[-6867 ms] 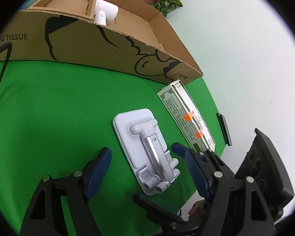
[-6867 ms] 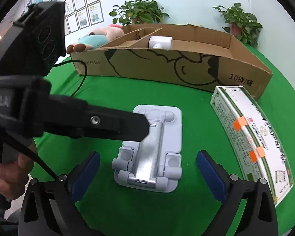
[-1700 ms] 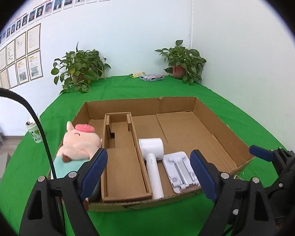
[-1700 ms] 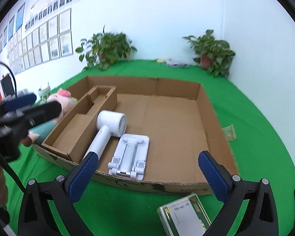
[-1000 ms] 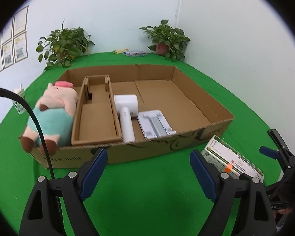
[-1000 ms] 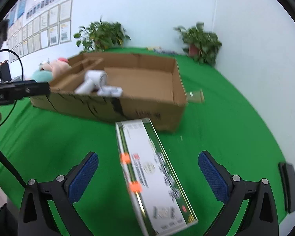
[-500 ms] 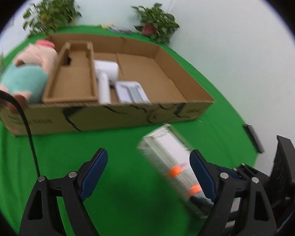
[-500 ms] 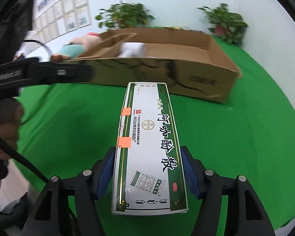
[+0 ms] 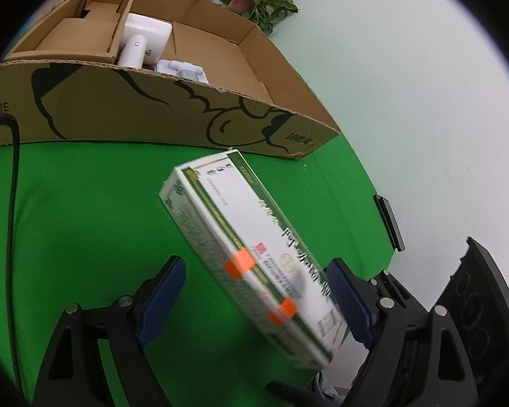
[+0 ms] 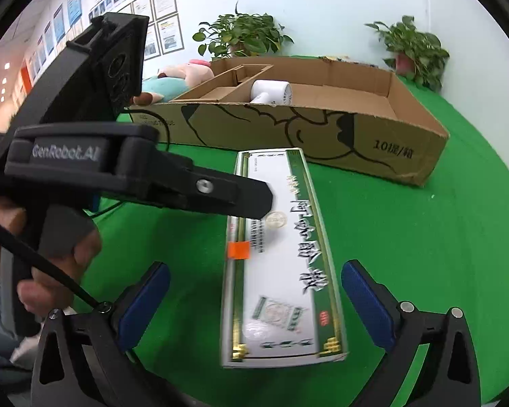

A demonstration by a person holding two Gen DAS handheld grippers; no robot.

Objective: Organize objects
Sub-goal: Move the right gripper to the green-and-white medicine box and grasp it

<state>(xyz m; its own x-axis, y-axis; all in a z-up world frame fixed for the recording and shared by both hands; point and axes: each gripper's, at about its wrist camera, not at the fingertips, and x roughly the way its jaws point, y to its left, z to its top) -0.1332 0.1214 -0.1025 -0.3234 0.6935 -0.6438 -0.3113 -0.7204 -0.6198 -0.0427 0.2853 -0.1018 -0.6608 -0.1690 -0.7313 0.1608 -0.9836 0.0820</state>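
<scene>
A long white and green medicine box (image 9: pixel 254 257) with orange stickers lies on the green cloth in front of the cardboard box (image 9: pixel 173 115). It also shows in the right wrist view (image 10: pixel 281 254). My left gripper (image 9: pixel 254 300) is open, its blue pads on either side of the medicine box's near end. My right gripper (image 10: pixel 254 305) is open too, straddling the same box from the other side. Inside the cardboard box (image 10: pixel 322 129) lie a white hair dryer (image 10: pixel 271 91) and a white phone stand (image 9: pixel 183 68).
A cardboard insert (image 9: pixel 81 30) fills the box's left part. A plush pig (image 10: pixel 183 74) lies beside the box's far end. A black cable (image 9: pixel 13 203) runs over the cloth. A black slab (image 9: pixel 388 222) lies at the table edge. Potted plants (image 10: pixel 414 51) stand behind.
Both grippers have closed in on the medicine box. The right gripper, narrowed around it half a second ago, now stands wide open. The left gripper has swung down to straddle it.
</scene>
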